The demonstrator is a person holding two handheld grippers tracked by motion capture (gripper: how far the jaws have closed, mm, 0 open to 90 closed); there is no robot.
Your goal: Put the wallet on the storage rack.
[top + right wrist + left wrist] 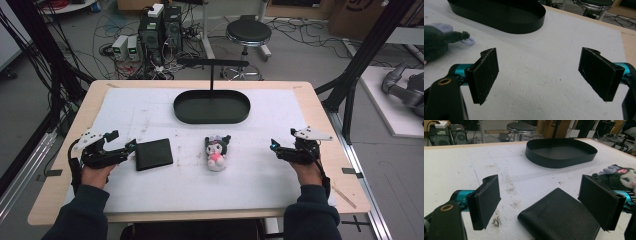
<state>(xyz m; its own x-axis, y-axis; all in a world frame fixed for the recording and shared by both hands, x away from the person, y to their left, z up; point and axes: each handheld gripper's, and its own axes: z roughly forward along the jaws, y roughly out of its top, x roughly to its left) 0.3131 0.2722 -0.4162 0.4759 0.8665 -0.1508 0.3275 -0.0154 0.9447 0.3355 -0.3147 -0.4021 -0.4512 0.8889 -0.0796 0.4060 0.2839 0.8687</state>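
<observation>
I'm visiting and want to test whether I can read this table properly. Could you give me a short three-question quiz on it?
1. True or false: the left gripper has its fingers closed on the black wallet.
2. Which thing lies nearest the right gripper: A the black oval tray, B the plush toy, C the wallet?
3. What lies inside the tray?

Key
1. False: the fingers stand open, with the wallet just ahead of them on the white table cover.
2. B.
3. Nothing that can be seen.
</observation>
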